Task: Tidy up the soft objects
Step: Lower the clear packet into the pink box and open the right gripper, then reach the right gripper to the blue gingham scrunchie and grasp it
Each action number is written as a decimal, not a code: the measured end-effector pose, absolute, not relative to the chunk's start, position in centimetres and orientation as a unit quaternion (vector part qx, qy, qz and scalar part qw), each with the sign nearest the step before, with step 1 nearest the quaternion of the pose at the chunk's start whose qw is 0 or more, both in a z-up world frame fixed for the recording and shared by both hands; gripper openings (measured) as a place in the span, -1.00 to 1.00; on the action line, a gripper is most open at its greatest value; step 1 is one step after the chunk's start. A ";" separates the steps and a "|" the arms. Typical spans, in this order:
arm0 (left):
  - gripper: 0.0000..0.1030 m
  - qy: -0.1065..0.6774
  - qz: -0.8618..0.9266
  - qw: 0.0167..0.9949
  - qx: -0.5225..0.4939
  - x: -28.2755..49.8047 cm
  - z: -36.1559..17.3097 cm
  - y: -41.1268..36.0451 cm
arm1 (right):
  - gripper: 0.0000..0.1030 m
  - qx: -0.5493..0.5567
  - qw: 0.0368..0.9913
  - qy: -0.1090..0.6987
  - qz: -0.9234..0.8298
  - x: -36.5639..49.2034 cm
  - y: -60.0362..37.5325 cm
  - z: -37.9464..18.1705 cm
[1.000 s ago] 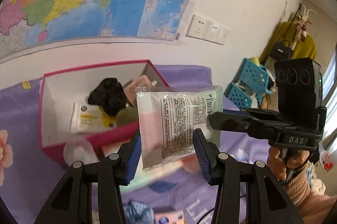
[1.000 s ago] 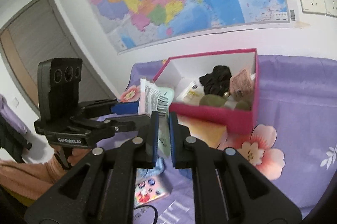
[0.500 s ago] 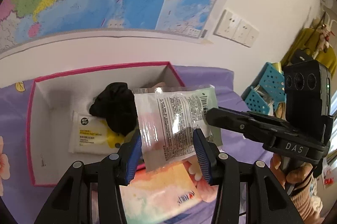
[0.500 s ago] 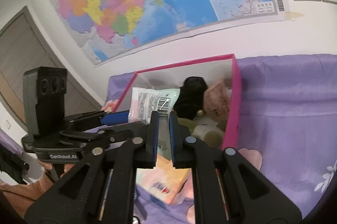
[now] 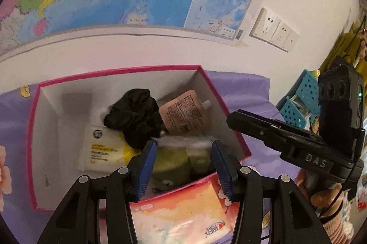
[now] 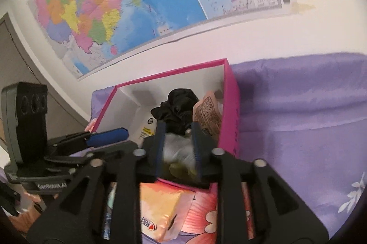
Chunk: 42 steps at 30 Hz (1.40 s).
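Above the pink box (image 5: 224, 106), both grippers' jaws have just opened, empty.

Ahead of your tongs, the box (image 5: 226, 106) is pink-rimmed, white inside; the scrunchie (image 5: 135, 115) black, the pouch (image 5: 184, 113) beige. Beneath lies purple floral bedding (image 6: 309, 129).

Bright, fisheye-warped, slight motion blur
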<state>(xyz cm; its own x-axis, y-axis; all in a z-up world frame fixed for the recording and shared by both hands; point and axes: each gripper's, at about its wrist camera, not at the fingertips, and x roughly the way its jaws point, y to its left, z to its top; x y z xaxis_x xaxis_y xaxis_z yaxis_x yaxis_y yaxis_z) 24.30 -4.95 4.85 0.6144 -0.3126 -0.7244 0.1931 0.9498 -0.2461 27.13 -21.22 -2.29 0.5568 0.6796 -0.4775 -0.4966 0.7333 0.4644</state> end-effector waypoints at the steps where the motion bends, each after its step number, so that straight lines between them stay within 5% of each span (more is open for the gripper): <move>1: -0.01 0.412 -0.142 0.897 -0.070 24.0 5.0 -4.9 | -0.40 0.136 0.872 0.327 0.338 26.8 -21.3 -2.2; 17: 0.08 0.331 -0.174 0.926 -0.052 12.8 8.2 -0.8 | -0.35 0.092 0.834 0.309 0.448 15.9 -20.6 -1.0; 22: 0.08 0.340 -0.165 0.923 -0.064 10.3 7.0 1.5 | 0.00 0.048 0.807 0.320 0.494 12.6 -18.2 -1.8; 38: 0.09 0.438 -0.147 0.881 -0.102 7.4 -1.2 4.6 | -0.01 -0.110 0.748 0.396 0.522 10.3 -7.1 -9.6; 42: 0.09 0.438 -0.153 0.879 -0.113 7.3 -1.3 5.1 | -0.71 -0.105 0.748 0.400 0.519 10.9 -7.0 -10.0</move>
<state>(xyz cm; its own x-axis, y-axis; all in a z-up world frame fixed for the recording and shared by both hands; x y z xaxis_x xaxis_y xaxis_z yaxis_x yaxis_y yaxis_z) 7.28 5.08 -1.28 0.5702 -0.3679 -0.7345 0.1697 0.9276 -0.3329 10.93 -7.00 -10.00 0.1418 0.6920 -0.7078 -0.8605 0.4396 0.2574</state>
